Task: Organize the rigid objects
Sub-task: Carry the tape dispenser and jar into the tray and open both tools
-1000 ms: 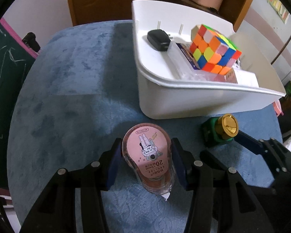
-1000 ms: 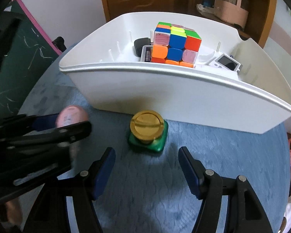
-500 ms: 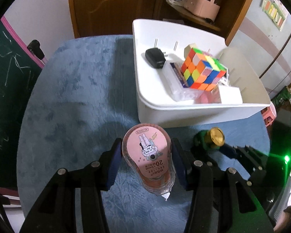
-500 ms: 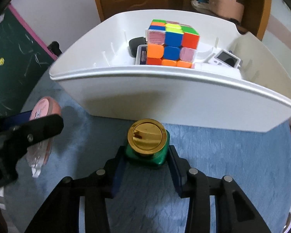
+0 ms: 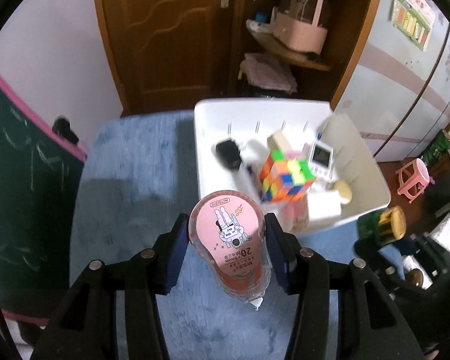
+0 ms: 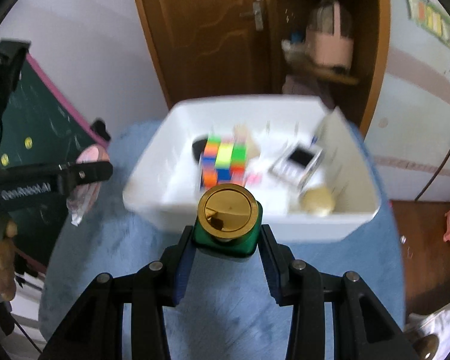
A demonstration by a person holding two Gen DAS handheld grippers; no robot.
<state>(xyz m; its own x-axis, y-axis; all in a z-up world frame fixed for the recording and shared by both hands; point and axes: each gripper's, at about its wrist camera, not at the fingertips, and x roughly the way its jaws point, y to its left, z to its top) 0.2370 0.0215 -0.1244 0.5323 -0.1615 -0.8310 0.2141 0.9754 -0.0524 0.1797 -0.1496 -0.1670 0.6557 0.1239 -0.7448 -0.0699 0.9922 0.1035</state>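
My left gripper is shut on a pink correction tape dispenser, held in the air above the blue table. Between the pads of my right gripper is a green bottle with a gold cap, also off the table and just in front of the white bin. Inside the bin lie a colourful puzzle cube, a black charger and a small white device with a screen. The right wrist view shows the left gripper's finger and the tape at the far left.
A green chalkboard with a pink edge stands along the left of the table. Behind the bin are a wooden door and a shelf with a pink basket. A pink stool stands on the floor at the right.
My right gripper closed on the green bottle and lifted it off the table. My left gripper rose with the tape. Both views now look down on the bin from higher up.
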